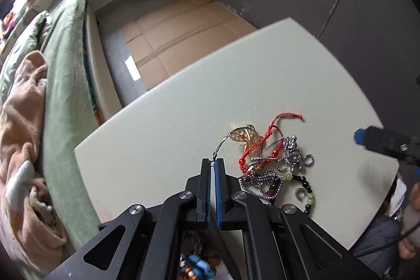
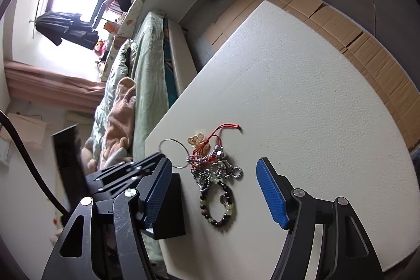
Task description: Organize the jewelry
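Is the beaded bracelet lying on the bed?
No, the beaded bracelet lies on the white table, at the near end of the jewelry pile.

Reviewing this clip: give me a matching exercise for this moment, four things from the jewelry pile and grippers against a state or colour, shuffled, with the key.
Things:
1. left gripper
2. right gripper
3. silver ring
4. knotted cord

States or colours:
A. red, lying in the pile on the white table
B. fingers wide apart, nothing between them pressed
C. fingers shut, pinching the thin wire
D. thin hoop at the pile's edge, caught at one side by a gripper

Pairs: 1-C, 2-B, 3-D, 4-A
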Demonstrator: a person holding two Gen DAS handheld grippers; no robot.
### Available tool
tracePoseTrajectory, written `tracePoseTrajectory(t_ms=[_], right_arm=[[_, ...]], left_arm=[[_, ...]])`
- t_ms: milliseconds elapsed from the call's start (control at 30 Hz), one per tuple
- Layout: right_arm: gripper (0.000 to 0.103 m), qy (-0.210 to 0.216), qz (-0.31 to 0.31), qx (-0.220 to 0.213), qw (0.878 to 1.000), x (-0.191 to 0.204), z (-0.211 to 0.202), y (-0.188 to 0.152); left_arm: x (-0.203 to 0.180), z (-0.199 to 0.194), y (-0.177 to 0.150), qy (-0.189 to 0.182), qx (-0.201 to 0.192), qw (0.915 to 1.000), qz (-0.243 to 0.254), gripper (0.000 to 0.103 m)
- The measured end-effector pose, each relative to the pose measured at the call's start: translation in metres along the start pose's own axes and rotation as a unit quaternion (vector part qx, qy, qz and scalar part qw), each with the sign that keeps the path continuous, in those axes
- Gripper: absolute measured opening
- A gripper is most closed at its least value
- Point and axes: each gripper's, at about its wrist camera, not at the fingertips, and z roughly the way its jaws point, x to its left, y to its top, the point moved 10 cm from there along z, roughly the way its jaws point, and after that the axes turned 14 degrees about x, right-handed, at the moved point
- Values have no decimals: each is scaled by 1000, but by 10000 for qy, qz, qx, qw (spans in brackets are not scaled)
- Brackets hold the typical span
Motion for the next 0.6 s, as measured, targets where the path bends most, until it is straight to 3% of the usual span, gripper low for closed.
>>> tracePoseTrajectory(t_ms=[333, 500, 600], right_arm=[[59, 241, -143, 241, 9993, 24, 26, -2], [59, 197, -81, 311, 9993, 23, 32, -6], [59, 191, -59, 293, 9994, 22, 31, -7]], left_arm=[[14, -40, -9, -255, -476, 9983, -212, 0], [13, -26, 2, -189, -206, 9995, -129, 0], [17, -4, 2, -241, 264, 9992, -157, 1]])
